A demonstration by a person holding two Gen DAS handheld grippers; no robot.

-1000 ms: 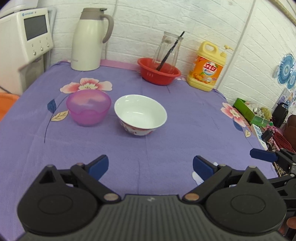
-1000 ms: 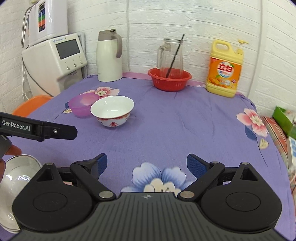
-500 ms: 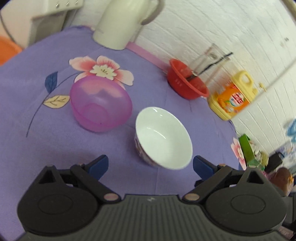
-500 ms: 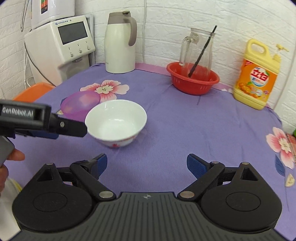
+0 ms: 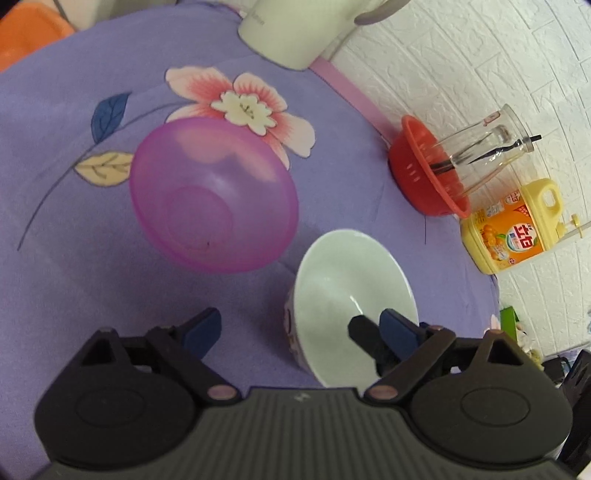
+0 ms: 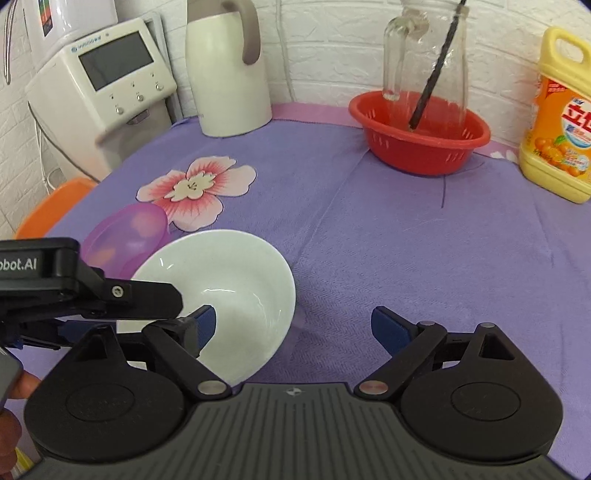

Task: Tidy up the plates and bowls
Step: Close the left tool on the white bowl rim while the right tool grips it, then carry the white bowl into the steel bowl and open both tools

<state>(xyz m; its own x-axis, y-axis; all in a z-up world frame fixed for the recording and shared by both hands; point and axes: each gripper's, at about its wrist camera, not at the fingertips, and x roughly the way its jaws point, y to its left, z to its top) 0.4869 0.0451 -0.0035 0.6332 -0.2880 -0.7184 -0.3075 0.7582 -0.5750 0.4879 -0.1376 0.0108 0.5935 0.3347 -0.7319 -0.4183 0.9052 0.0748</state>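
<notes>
Tools over the white bowl

I see my left tool (image 5: 299, 326) spread wide, its jaws just narrowing, astride the near rim of the white bowl (image 5: 351, 295) without pressing it. My right tool (image 6: 291, 325) stands open, empty. Pink bowl (image 5: 212, 195) sits just beside, on the worktop (image 6: 424, 240).

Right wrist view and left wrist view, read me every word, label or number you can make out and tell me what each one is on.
"obot.AI": white letters on the left hand-held gripper, cut off by the picture's left edge.
Large Chinese characters on the yellow detergent bottle: only partly in frame; the small print is too blurred to read.
Brand line above the screen of the white dispenser: too small to read.
Small print low on the white jug: blurred, unreadable.
</notes>
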